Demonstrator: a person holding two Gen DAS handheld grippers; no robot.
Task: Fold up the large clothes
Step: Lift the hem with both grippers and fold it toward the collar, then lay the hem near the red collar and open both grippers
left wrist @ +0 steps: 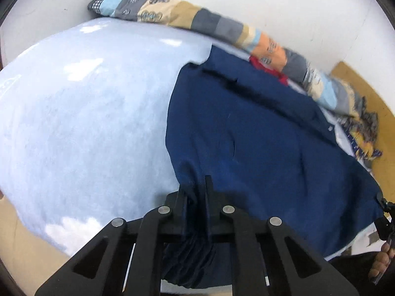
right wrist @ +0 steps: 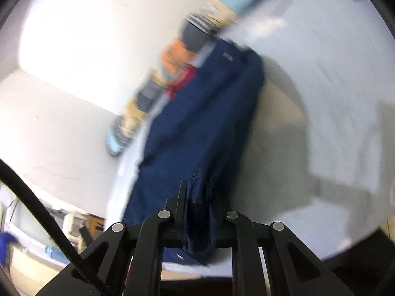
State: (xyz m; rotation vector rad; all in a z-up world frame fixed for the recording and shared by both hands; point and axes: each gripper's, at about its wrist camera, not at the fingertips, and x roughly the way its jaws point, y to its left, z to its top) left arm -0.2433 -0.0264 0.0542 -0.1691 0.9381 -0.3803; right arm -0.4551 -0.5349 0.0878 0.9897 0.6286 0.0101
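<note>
Gripping on both sides: left gripper (left wrist: pixel 196 187) has its jaws pinched nearly together on a bunched edge of the navy garment (left wrist: pixel 259 133), cloth gathered between the fingers and hanging below them. Right gripper (right wrist: pixel 197 192) same, jaws squeezed on a pleated fold of the navy garment (right wrist: pixel 197 123), with a metal snap showing on the cloth just under the fingers. No earlier frame here, so only the clamped state is reported.

From the left gripper the garment spreads outward across the right half of the bed (left wrist: pixel 74 123), which is covered in a pale blue sheet; the left half of the sheet is bare. At the bed's far edge a long patchwork quilt roll (left wrist: pixel 197 17) lies against the white wall (left wrist: pixel 271 0). Something red (left wrist: pixel 269 67) sits between the garment's far end and the quilt. A crumpled blue-and-yellow cloth (left wrist: pixel 363 135) lies at the far right corner, beside a brown panel.

Right wrist view is motion-blurred; a black cable (right wrist: pixel 37 197) crosses its lower left.
</note>
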